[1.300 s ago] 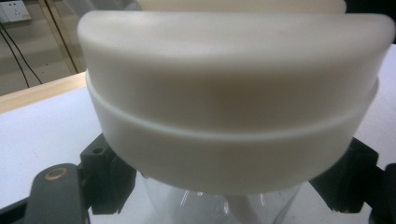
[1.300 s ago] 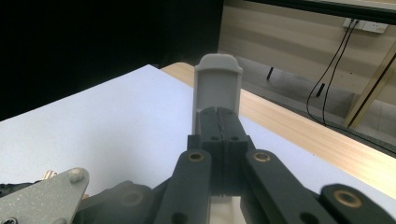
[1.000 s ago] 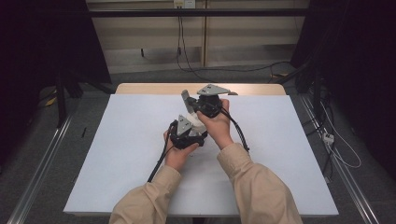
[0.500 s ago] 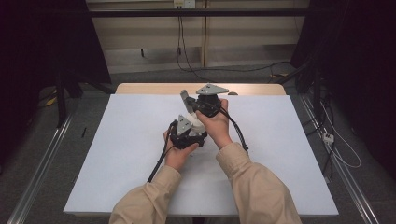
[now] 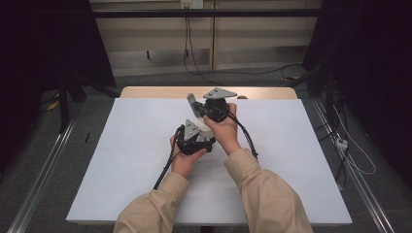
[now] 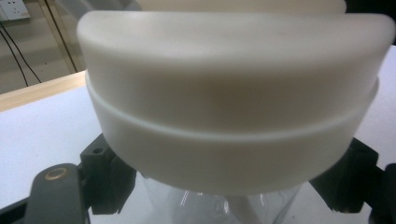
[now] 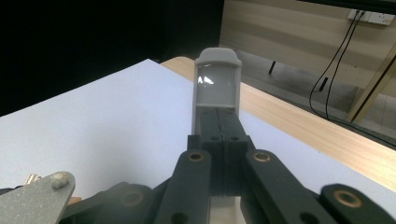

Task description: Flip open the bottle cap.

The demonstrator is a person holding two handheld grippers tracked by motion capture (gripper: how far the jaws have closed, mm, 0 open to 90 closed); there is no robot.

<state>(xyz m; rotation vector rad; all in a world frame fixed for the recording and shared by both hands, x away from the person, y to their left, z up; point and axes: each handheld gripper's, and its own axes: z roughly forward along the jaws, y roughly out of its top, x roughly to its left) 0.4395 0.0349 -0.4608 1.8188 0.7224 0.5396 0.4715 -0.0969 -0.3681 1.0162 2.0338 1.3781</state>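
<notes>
my left gripper [image 5: 194, 137] jaws are clamped on a clear jar with a white lid [image 6: 233, 102], right gripper [image 5: 193, 103] jaws fully closed, tips together above the desk [image 5: 121, 160]

White lid [image 6: 233, 107] sits so close in the left gripper view it's soft with blur, its sides cut off at both picture edges. Clear vessel [image 6: 219, 207] beneath it runs off the bottom edge; contents unreadable. Lid hides where the black jaws meet it. From the high view, hands cover the left gripper [image 5: 194, 138], and what it holds is too small to make out there.
</notes>
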